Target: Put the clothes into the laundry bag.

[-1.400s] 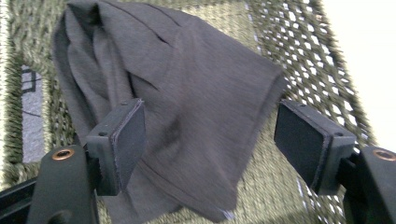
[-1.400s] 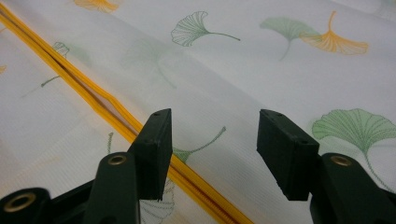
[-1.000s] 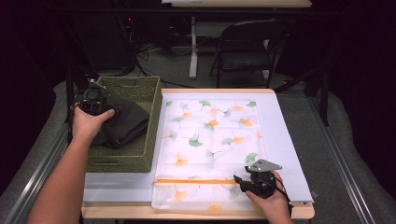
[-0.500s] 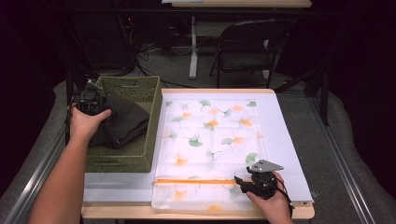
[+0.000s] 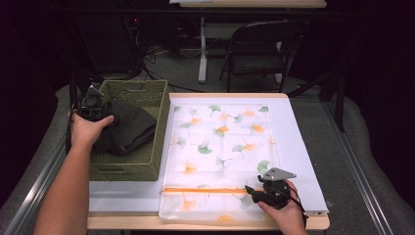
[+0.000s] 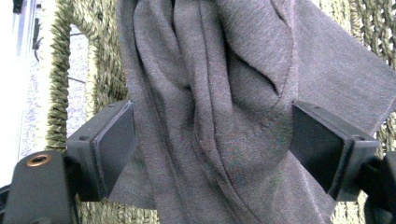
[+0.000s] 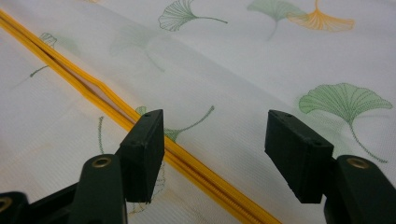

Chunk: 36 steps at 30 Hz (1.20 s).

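A dark grey cloth (image 5: 129,129) lies bunched in a green woven basket (image 5: 142,88) at the table's left. My left gripper (image 5: 98,111) is down on it, open wide, with a thick fold of the cloth (image 6: 215,93) filling the gap between its jaws (image 6: 212,140). A white mesh bag (image 5: 220,142) printed with green and orange leaves lies flat on the table. Its orange zipper (image 5: 205,190) runs across near the front edge. My right gripper (image 5: 250,190) is open just above the zipper (image 7: 140,126), holding nothing; the midpoint between its jaws (image 7: 215,149) is over the bag.
The basket wall (image 5: 159,147) stands right beside the bag's left edge. A white sheet (image 5: 303,161) covers the tabletop under the bag. A folding chair (image 5: 259,49) and desk legs stand on the floor beyond the table.
My left gripper has shifted very slightly to the left over the basket. The right gripper has stayed in place by the zipper.
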Motion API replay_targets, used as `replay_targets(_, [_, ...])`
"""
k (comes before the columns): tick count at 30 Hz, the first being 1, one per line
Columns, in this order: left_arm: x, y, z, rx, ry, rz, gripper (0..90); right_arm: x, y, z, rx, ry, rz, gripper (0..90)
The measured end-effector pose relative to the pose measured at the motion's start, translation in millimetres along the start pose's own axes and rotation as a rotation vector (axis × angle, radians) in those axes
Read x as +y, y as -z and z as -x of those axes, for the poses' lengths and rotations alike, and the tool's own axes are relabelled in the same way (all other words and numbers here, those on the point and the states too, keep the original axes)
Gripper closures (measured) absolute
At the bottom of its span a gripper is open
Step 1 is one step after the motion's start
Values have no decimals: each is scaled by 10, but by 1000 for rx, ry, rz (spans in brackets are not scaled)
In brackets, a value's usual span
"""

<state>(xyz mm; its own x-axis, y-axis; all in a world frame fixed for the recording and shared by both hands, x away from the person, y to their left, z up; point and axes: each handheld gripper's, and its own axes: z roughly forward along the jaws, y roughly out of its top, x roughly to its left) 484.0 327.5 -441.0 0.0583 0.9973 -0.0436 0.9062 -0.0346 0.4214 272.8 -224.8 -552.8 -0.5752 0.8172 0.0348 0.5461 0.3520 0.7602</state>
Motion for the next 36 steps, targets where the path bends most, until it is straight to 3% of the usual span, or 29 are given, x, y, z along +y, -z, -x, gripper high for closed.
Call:
replay_targets(5, [-54, -65, -49, -22, 28, 2, 153, 1, 2, -5, 6, -1, -2, 376])
replay_targets(9, [-72, -112, -61, -19, 18, -2, 119, 1, -7, -15, 12, -2, -6, 375])
replay_targets(16, [-111, -221, -76, -53, 43, -21, 102, 0, -11, -18, 14, 5, -10, 375])
replay_targets(20, [-120, -285, -52, -43, 27, -54, 102, -1, -11, -21, 16, 4, -11, 376])
replay_targets(22, [-122, -313, -36, -57, 23, -74, 127, -1, -13, -21, 16, 9, -10, 376])
replay_targets(26, [-112, -349, 11, -67, 21, -65, 159, 0, -16, -24, 16, 15, -11, 375])
replay_targets(36, [-114, -449, 88, -35, 13, -68, 159, -1, -14, -36, 23, 8, -15, 376])
